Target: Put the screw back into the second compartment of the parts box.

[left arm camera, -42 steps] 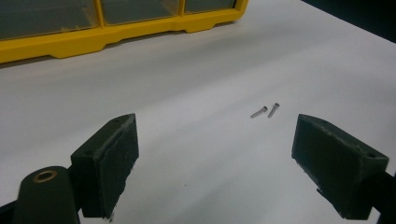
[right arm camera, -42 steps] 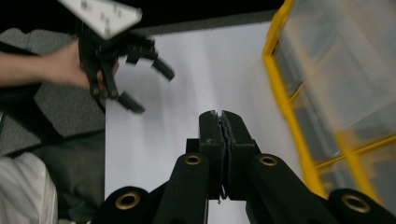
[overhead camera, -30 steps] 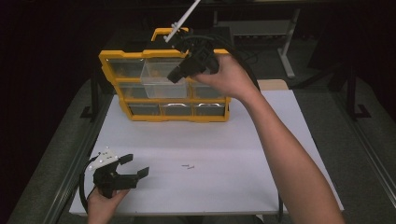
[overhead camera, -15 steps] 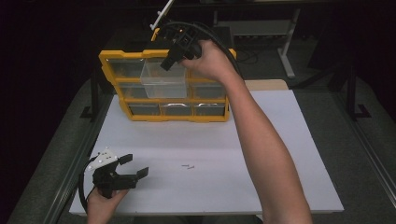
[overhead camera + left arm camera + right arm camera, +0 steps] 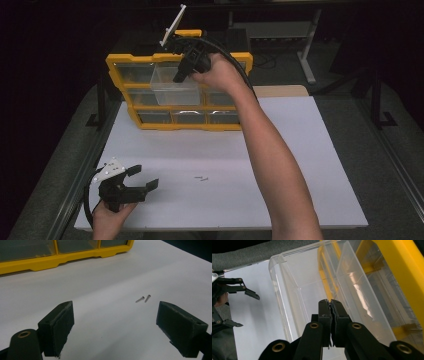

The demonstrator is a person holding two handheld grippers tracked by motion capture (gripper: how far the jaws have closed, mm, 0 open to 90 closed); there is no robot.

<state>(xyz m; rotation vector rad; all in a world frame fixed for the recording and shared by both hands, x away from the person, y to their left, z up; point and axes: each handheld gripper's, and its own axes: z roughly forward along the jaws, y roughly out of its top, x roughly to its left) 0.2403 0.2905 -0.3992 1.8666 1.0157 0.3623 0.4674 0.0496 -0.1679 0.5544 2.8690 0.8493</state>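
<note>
Nearest me, my left gripper (image 5: 131,186) rests low on the white surface (image 5: 300,165), jaws spread wide and aimed at two small screws (image 5: 143,298) lying loose just ahead, likely staged for pickup. Farther off, my right gripper (image 5: 180,75) hangs over the clear drawer (image 5: 172,85) pulled out of the yellow organizer (image 5: 175,125), jaws pressed together on nothing, probably a drop point.

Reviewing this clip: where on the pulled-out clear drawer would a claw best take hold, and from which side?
Probably the clear drawer's front wall, taken at its top rim from above. That wall is thin and upright, the drawer is open-topped and juts toward the person from the yellow organizer, so one pad could go inside and one outside. The right claw, jaws shut with nothing between them, is above its open top.
</note>
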